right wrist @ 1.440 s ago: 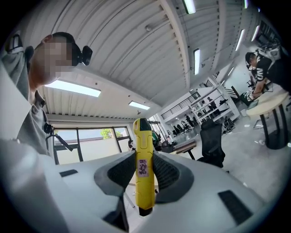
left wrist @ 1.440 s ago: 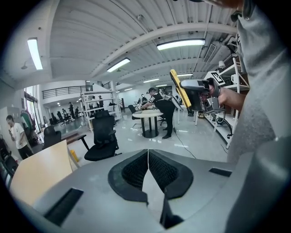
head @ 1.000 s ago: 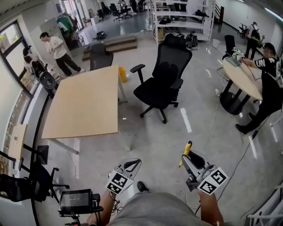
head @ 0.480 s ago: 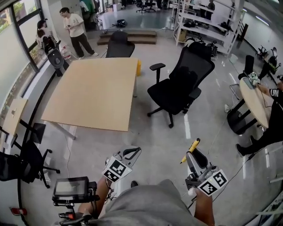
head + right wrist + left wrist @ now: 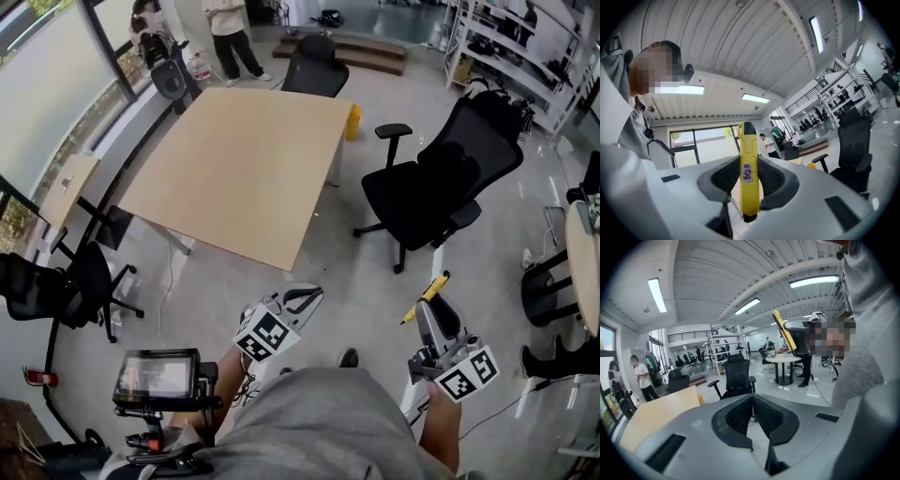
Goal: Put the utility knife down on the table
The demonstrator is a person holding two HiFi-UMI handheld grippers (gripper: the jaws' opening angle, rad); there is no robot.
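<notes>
A yellow utility knife (image 5: 748, 171) with a black tip stands upright between the jaws of my right gripper (image 5: 749, 176), which is shut on it. In the head view the knife (image 5: 427, 295) sticks out ahead of the right gripper (image 5: 429, 314), low at the right, over the grey floor. My left gripper (image 5: 302, 302) is held low at centre, short of the table's near corner; its jaws are shut with nothing between them (image 5: 753, 414). The bare wooden table (image 5: 239, 173) stands ahead and to the left, and the knife is well apart from it.
A black office chair (image 5: 441, 183) stands right of the table, another (image 5: 314, 75) at its far side, a third (image 5: 52, 286) at the left. A person (image 5: 225, 33) stands beyond the table. A small monitor rig (image 5: 157, 380) sits at lower left. A round table (image 5: 586, 272) is at the right edge.
The view has swung and moved closer: the table now lies nearer and more central. Both grippers have stayed low in front of the person, the right one still holding the knife.
</notes>
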